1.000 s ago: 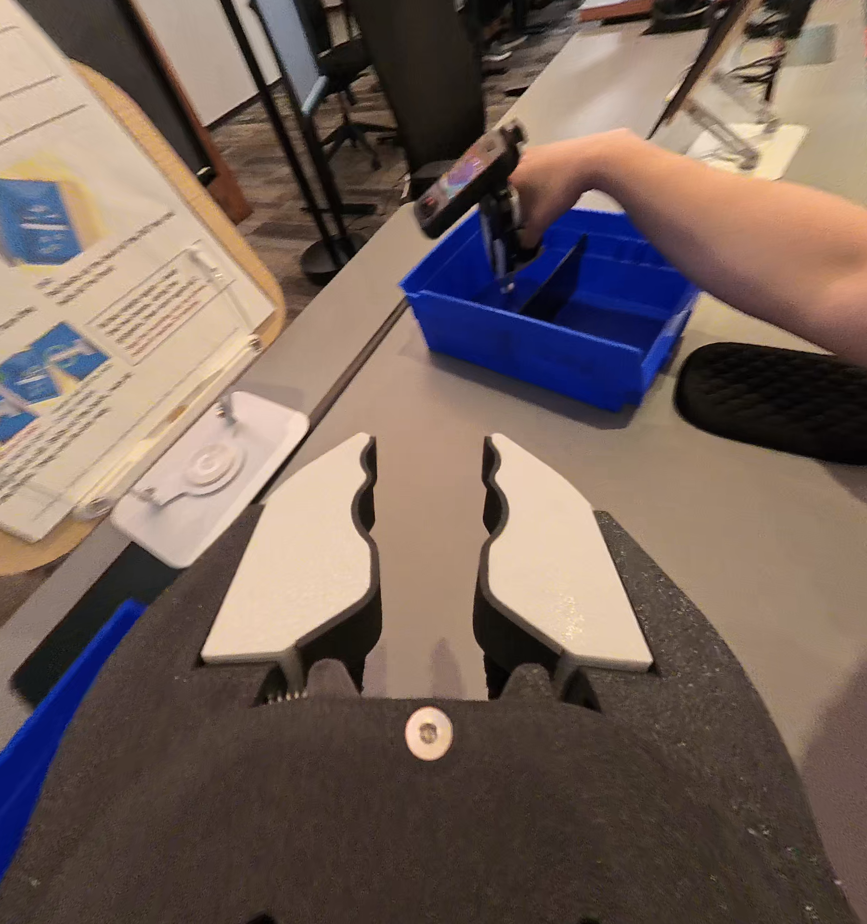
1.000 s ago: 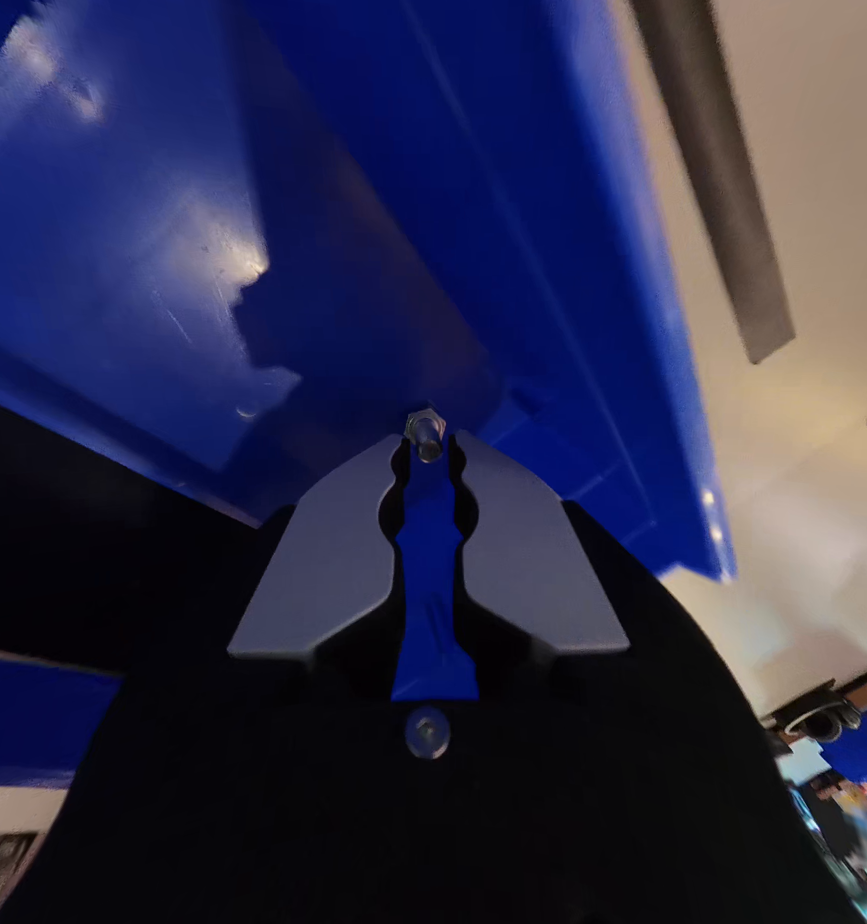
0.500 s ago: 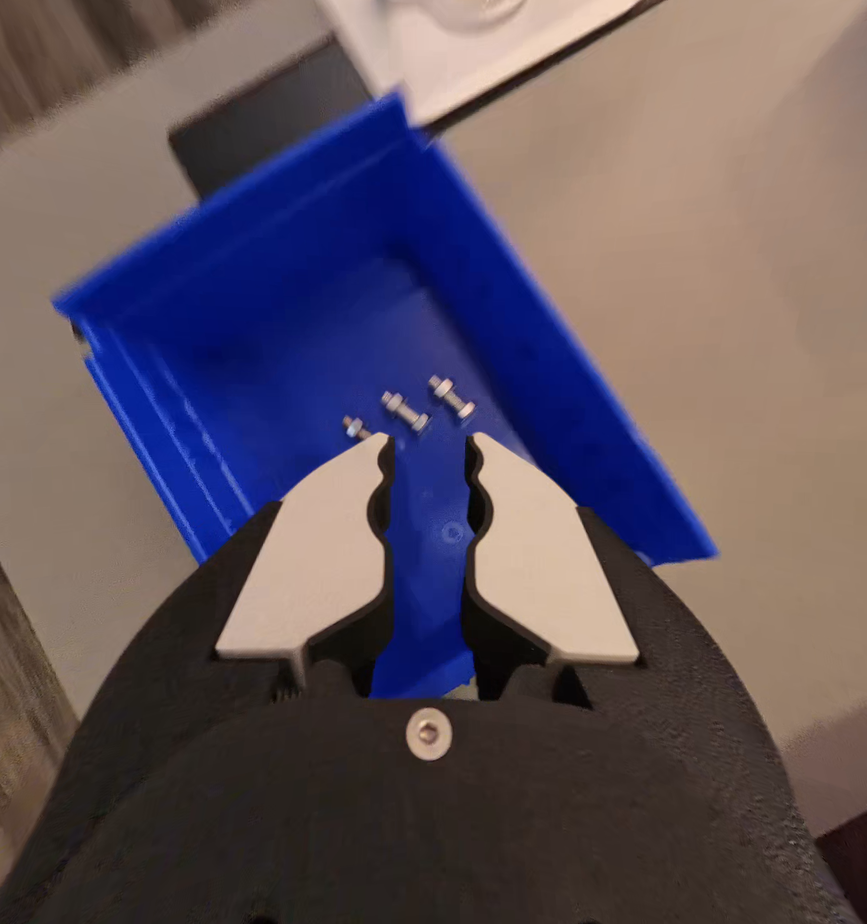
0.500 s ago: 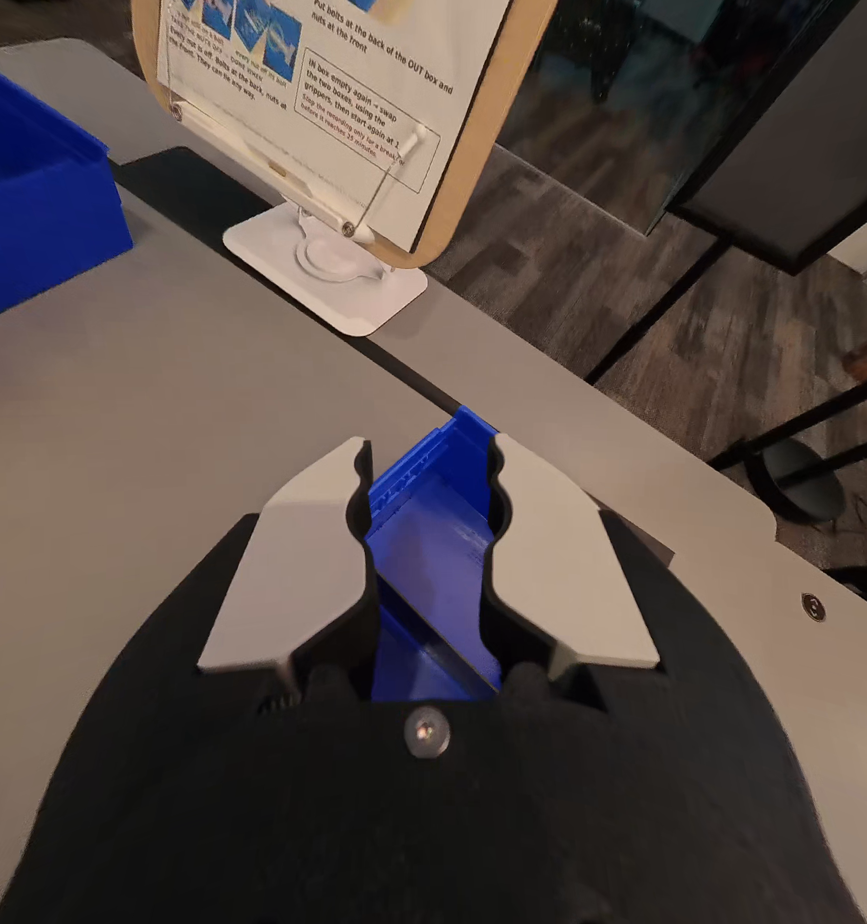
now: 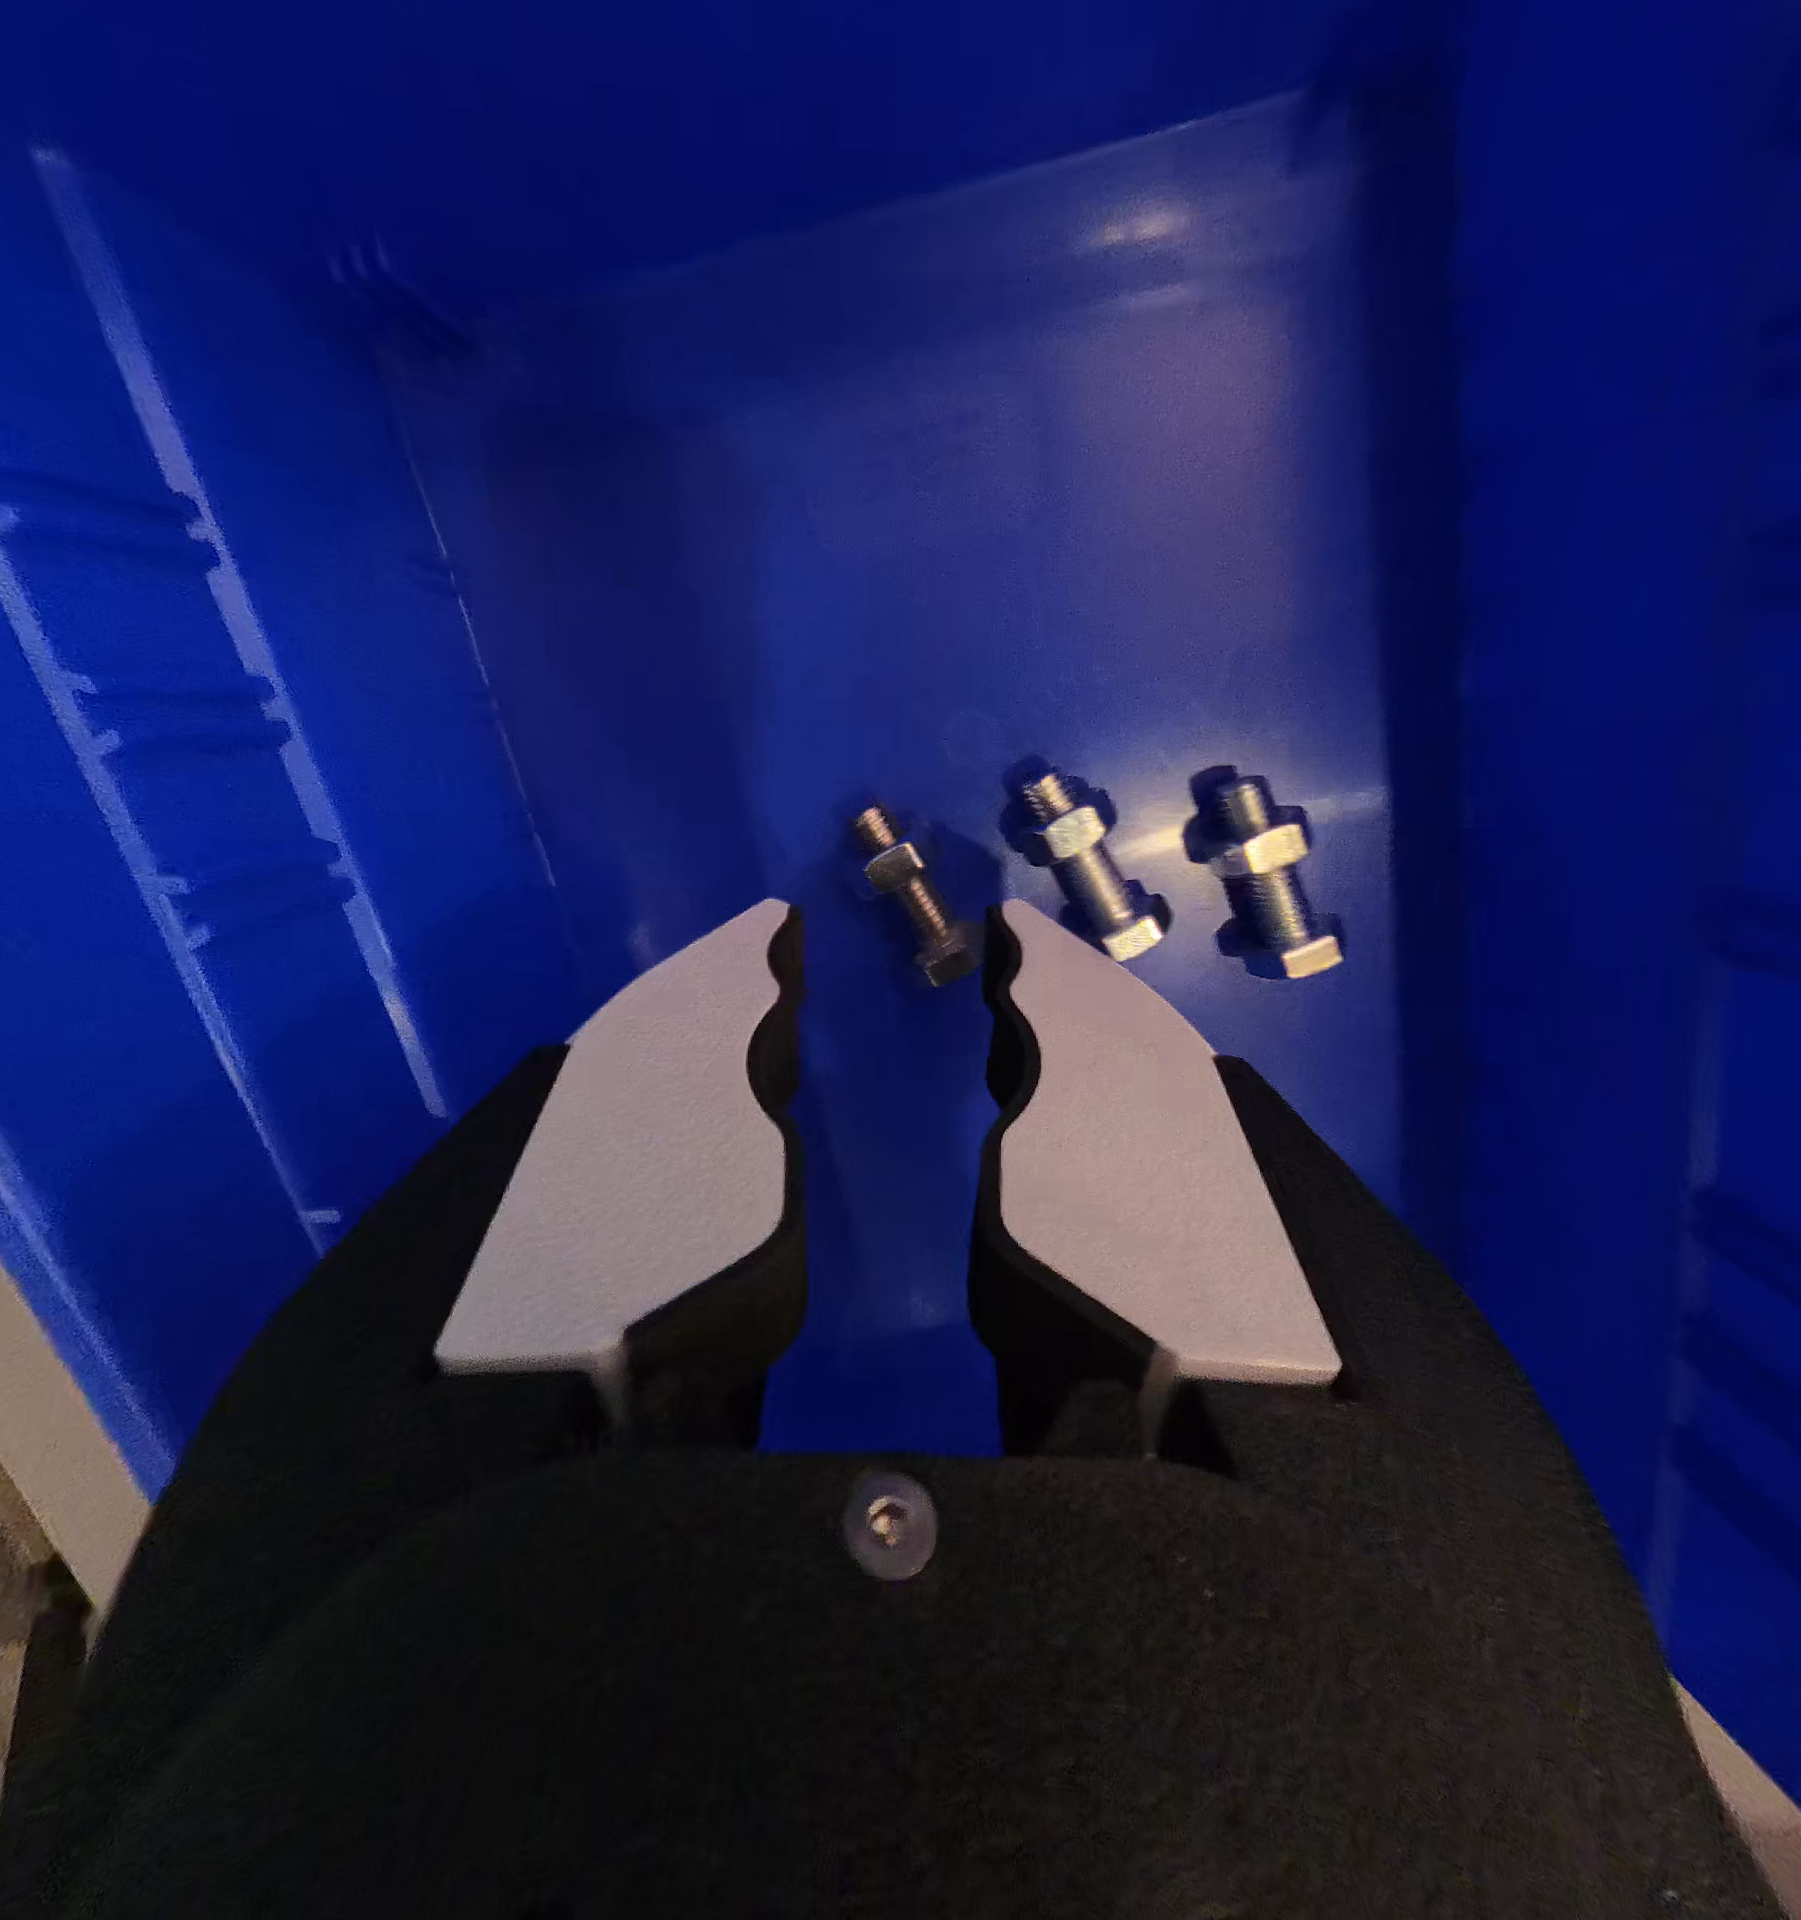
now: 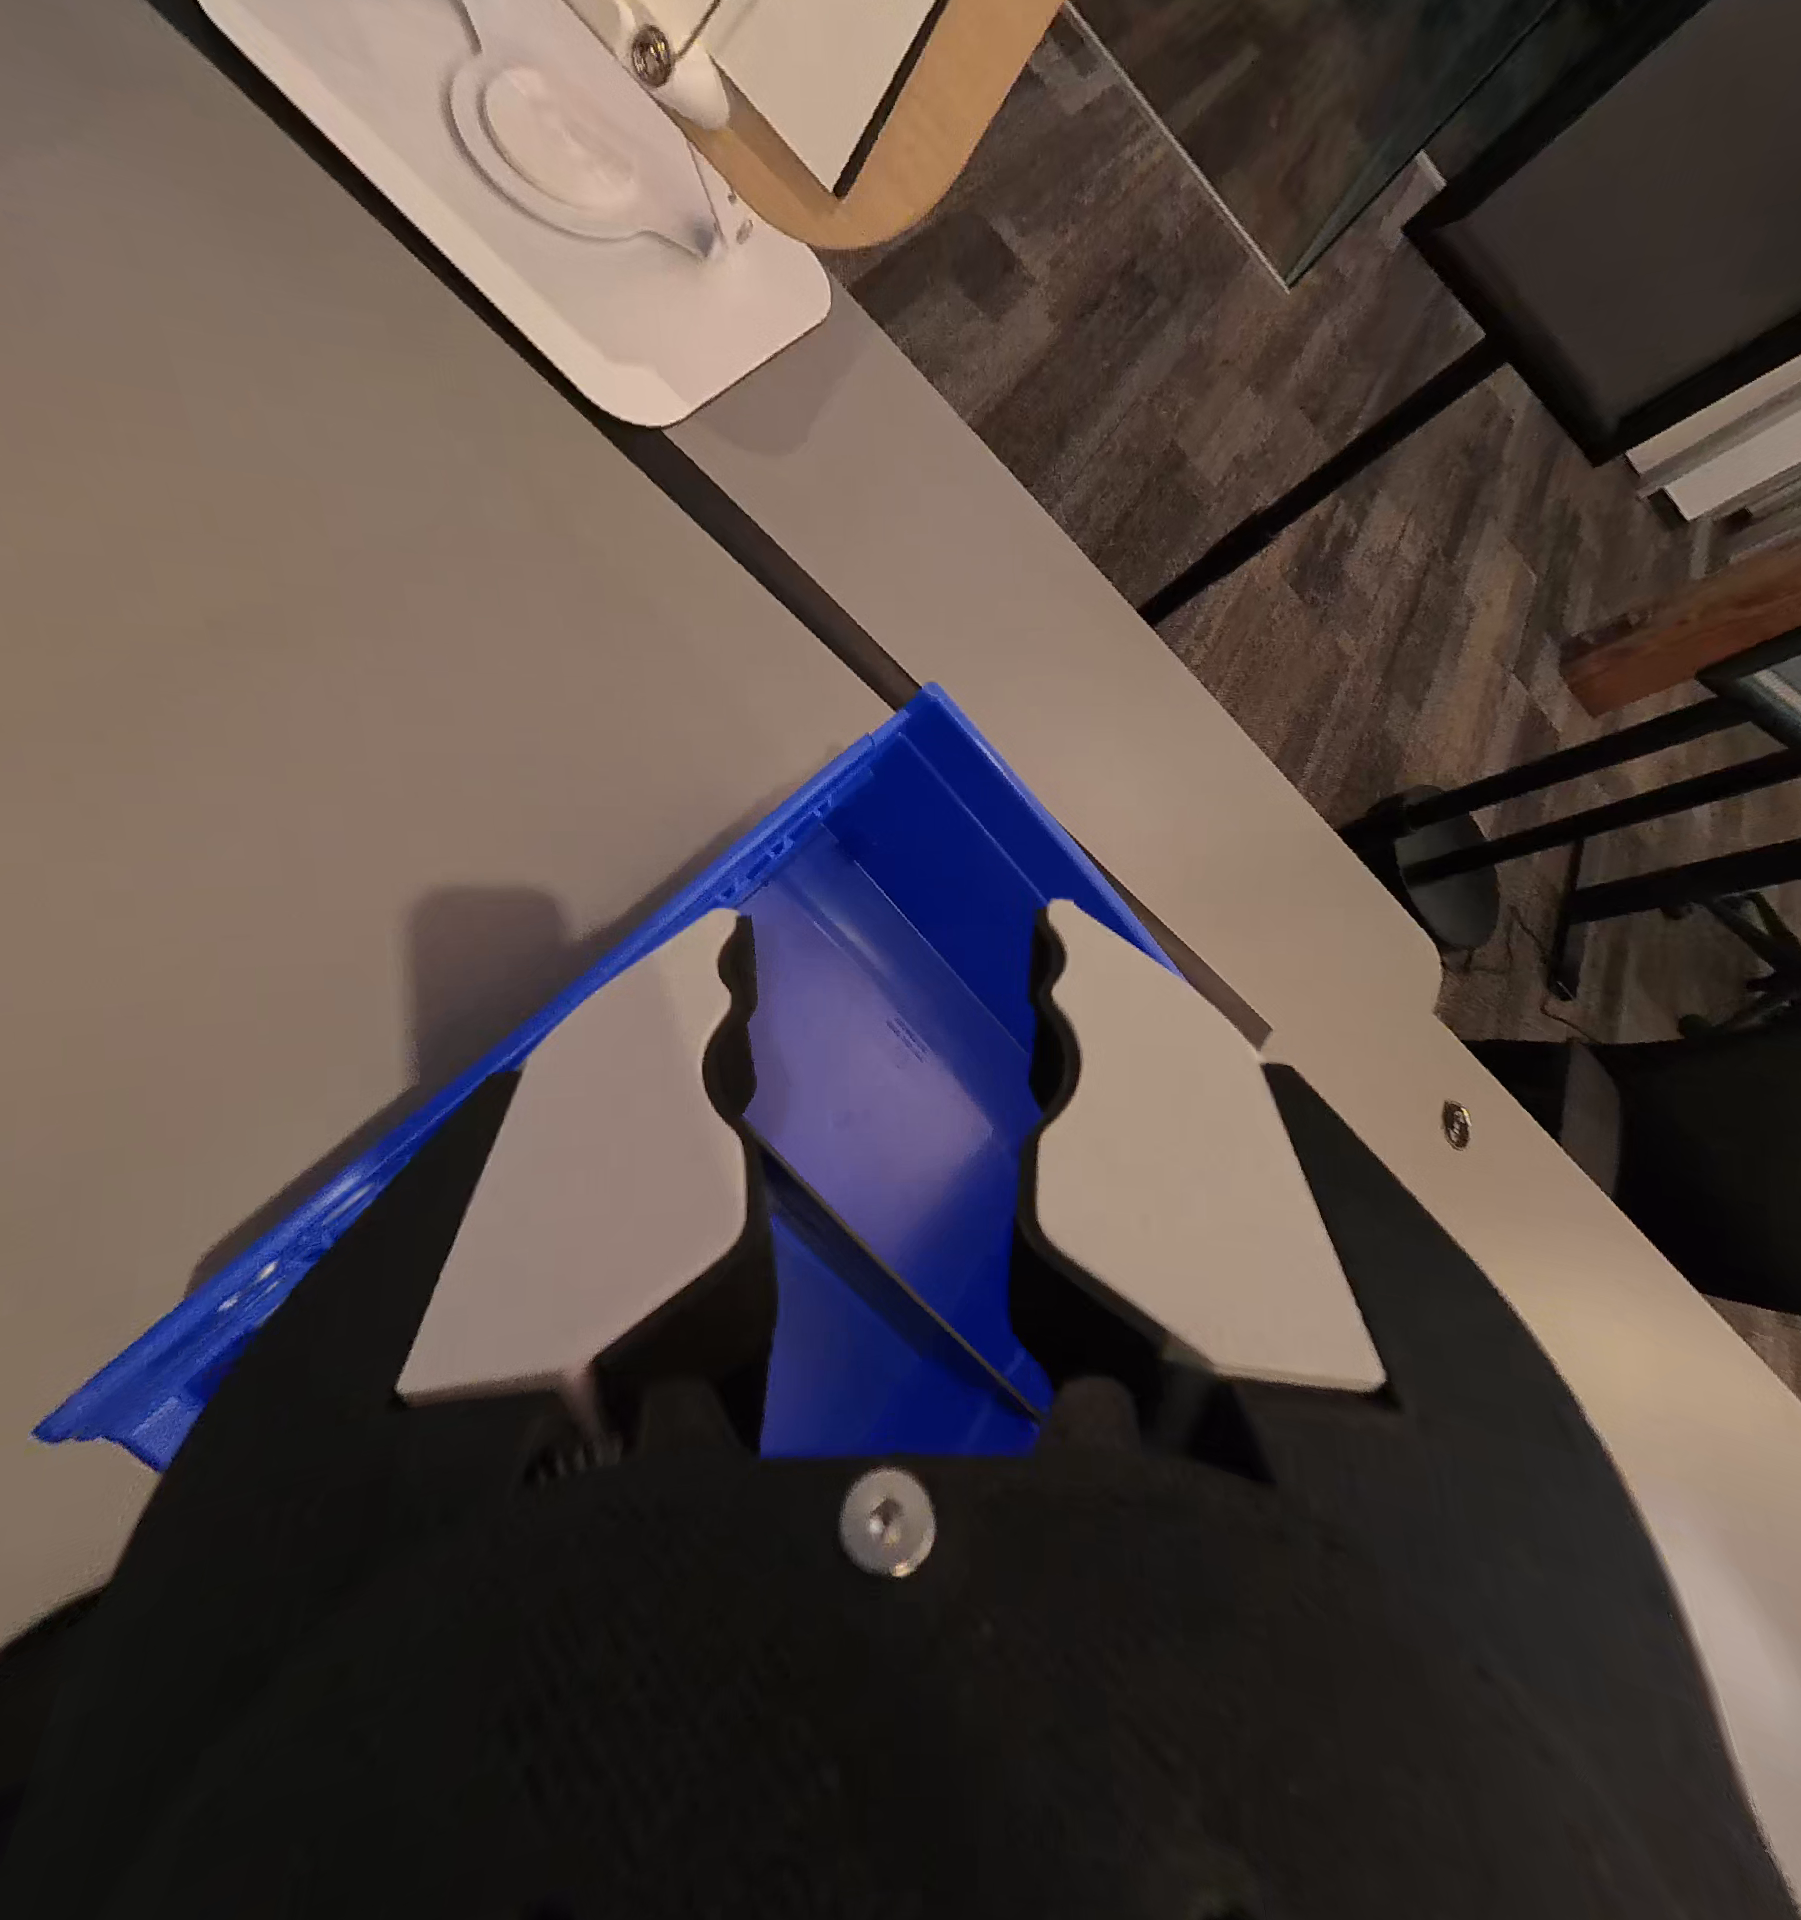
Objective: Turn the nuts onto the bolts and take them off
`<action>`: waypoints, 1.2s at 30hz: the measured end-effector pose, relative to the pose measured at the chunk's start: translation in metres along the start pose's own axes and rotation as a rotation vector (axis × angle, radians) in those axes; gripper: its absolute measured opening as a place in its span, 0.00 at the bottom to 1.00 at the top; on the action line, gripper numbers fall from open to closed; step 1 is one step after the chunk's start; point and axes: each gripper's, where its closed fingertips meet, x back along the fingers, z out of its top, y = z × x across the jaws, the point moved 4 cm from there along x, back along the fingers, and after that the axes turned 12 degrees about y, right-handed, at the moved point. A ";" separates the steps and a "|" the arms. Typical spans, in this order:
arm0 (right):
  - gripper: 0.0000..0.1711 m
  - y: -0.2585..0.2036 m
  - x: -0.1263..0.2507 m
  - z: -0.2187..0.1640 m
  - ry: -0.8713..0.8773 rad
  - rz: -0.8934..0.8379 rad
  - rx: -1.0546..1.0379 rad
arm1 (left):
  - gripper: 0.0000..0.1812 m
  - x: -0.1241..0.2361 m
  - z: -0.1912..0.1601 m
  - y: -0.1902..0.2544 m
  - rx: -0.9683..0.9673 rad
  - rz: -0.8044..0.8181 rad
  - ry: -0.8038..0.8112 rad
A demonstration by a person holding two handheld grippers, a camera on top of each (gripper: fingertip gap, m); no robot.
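— Where are our tongs right now?

— Our left gripper (image 5: 891,925) is down inside a blue bin (image 5: 979,436). Its two fingers stand apart with a middling gap, and they hold nothing.

— What is closest to it?

— A small bolt (image 5: 911,902) with a nut on it lies flat on the bin floor. Its head is just beside the tip of one finger (image 5: 1104,1081), and most of it sits a little past the gap.

— Are there more?

— Yes. A bigger bolt (image 5: 1083,873) lies next to it, and a third bolt (image 5: 1260,873) lies past that one. Each has a nut on its stem. They are near each other but not touching.

— And our other tongs?

— Our right gripper (image 6: 891,914) is spread wide and has nothing in it. It hangs over a second blue bin (image 6: 937,790) on the grey table (image 6: 304,675). That bin has a dark divider (image 6: 875,1247) in it. We see no bolts there.

— So how do we pick up the small bolt well?

— We think we should slide a bit forward, so the stem sits right between the fingers. Then we squeeze the stem or head, not the nut, so the nut can turn.

— What could go wrong?

— The bolt is round and could roll away. We could also bump the bigger bolt, so we go slowly.
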 end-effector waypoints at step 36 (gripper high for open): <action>0.08 -0.164 0.052 0.160 1.005 1.063 -0.424 | 0.05 0.231 0.036 0.270 -0.424 -1.396 0.916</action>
